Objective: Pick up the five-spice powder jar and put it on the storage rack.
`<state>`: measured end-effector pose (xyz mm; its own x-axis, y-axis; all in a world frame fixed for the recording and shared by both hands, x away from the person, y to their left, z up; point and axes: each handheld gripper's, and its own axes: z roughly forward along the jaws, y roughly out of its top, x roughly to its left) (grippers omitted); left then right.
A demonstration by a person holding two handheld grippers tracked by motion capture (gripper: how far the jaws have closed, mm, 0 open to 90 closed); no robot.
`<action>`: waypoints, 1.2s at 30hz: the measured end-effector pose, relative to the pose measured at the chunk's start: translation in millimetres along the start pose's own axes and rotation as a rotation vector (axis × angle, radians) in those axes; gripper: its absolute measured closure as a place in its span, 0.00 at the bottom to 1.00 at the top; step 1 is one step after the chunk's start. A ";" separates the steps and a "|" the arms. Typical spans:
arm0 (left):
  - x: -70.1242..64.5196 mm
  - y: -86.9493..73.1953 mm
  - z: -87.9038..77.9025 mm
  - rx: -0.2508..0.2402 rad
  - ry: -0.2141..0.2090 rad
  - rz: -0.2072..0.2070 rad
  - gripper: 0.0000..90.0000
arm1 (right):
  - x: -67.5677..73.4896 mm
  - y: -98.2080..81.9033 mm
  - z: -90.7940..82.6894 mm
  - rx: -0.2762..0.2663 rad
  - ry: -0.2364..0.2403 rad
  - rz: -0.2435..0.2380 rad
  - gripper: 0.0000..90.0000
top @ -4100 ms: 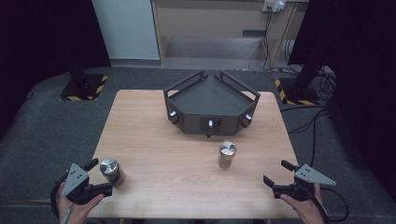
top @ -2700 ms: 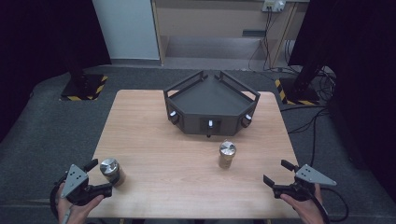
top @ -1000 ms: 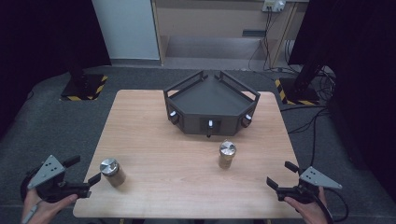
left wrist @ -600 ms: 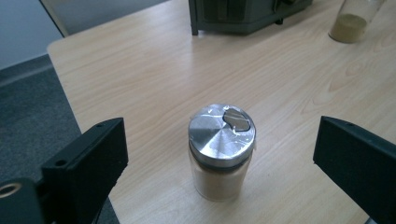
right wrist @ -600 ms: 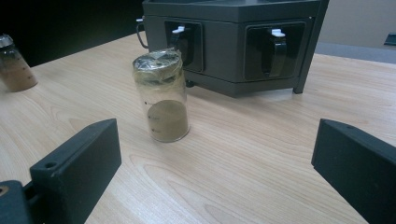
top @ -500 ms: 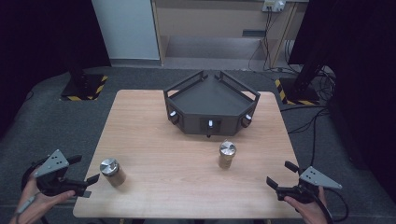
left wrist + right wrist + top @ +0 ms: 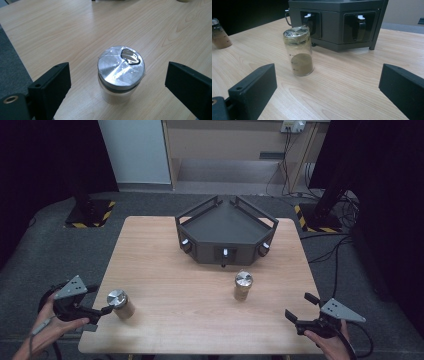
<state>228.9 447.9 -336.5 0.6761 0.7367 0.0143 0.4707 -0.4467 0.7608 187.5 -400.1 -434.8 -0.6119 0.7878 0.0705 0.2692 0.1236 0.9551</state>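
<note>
We hold one black tool in each bare hand. The left tool (image 7: 107,310) and the right tool (image 7: 298,309) each carry a grey three-cornered plate with small holes on top. A dark cable trails from each one. The jaws are blocky, matte black, and one has a brass-coloured insert.

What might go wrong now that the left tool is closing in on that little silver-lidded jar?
The left tool has just been closing its jaws around the near jar, not yet touching. The jar looks small and light, so one jaw arriving first may tip or push it. It stands near the table edge, so a shove might send it off.
</note>
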 end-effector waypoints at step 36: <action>13.9 -9.8 46.7 -0.033 -0.075 0.042 0.38 | 0.3 0.0 0.6 0.001 -0.004 0.005 0.02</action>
<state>260.1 438.8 -374.1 0.7357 0.6773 -0.0009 0.4230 -0.4585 0.7815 187.7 -399.5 -435.0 -0.6074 0.7909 0.0745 0.2735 0.1202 0.9543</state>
